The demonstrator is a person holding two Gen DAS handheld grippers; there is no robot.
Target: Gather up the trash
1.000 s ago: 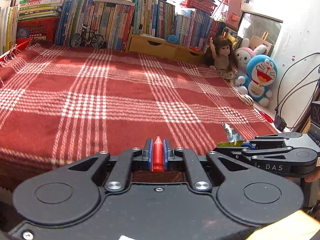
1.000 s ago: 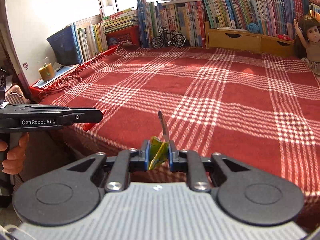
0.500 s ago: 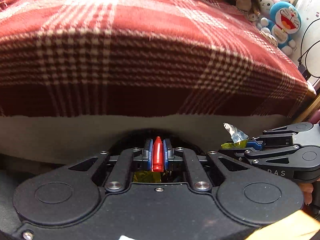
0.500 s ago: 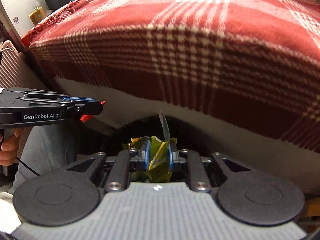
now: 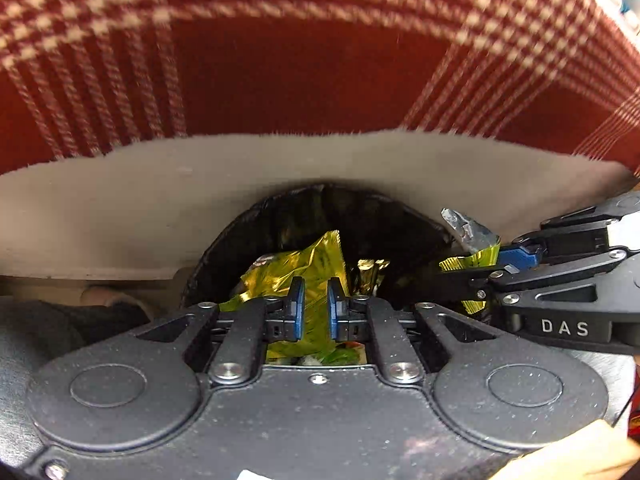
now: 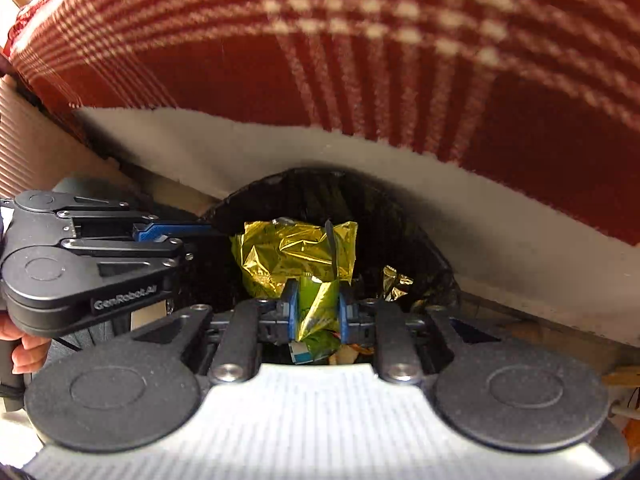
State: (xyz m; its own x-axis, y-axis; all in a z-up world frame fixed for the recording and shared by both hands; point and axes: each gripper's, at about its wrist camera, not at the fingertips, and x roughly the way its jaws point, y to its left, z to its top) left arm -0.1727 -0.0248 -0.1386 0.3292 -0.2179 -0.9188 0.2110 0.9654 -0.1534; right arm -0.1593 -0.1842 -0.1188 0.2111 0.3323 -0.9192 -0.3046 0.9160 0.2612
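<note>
We find both grippers held over the mouth of a black-lined trash bin (image 5: pixel 404 220), which stands against the white edge of a bed under a red-and-white plaid blanket (image 5: pixel 304 80).

Left gripper (image 5: pixel 316 314): we see its blue-padded fingers standing apart with a clear gap between them and nothing clamped. Directly below that gap, inside the bin, lies a crumpled gold foil wrapper (image 5: pixel 308 268) — it rests on the other refuse and is apart from the pads.

Right gripper (image 6: pixel 318 316): its jaws are drawn in on a yellow-green snack wrapper (image 6: pixel 316 308), which is pinched between the two blue pads. In the left wrist view the same wrapper projects from the tips of that gripper, its silver inner side turned upward, just over the right rim of the bin. We note a thin dark strip of the wrapper standing up from the pinch in the right wrist view.

Bin contents, as far as visible: the large gold foil wrapper at the centre, a smaller scrap of gold foil (image 6: pixel 396 282) to its right, and beneath the right gripper some green, white and orange bits we cannot identify.

A hand (image 6: pixel 24 350) grips the handle of the left gripper at the left edge of the right wrist view. Both views are blurred across the blanket.
</note>
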